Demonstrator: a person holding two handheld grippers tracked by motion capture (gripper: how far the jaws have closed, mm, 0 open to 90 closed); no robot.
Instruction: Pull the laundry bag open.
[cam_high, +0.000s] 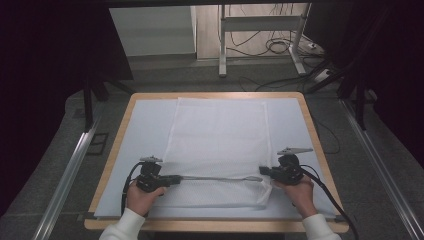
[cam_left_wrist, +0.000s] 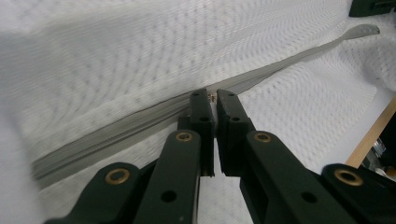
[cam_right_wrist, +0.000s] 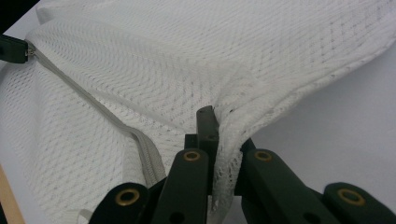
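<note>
With the mesh laundry bag (cam_high: 217, 145) flat on the table (cam_high: 145, 125), left gripper (cam_left_wrist: 215, 100) is clamped on its zipper pull (cam_left_wrist: 213, 97) and right gripper (cam_right_wrist: 219, 122) pinches the bag's corner, so a hard yank could probably pop that tiny pull loose.

Lighting is even and soft over the bench (cam_high: 115, 150) in the high view, apparently from overhead; surroundings at left, right and top fall to near black. The white mesh bag (cam_high: 217, 137) reads pale and slightly washed out, with no hard glare. Short, faint shadows lie under the hands at the near edge. High view is mildly soft and grainy. In the left gripper view, the mesh at far left is blurred and overexposed; the jaws are sharp. In the right gripper view, weave detail is crisp near centre and softens toward the edges.
</note>
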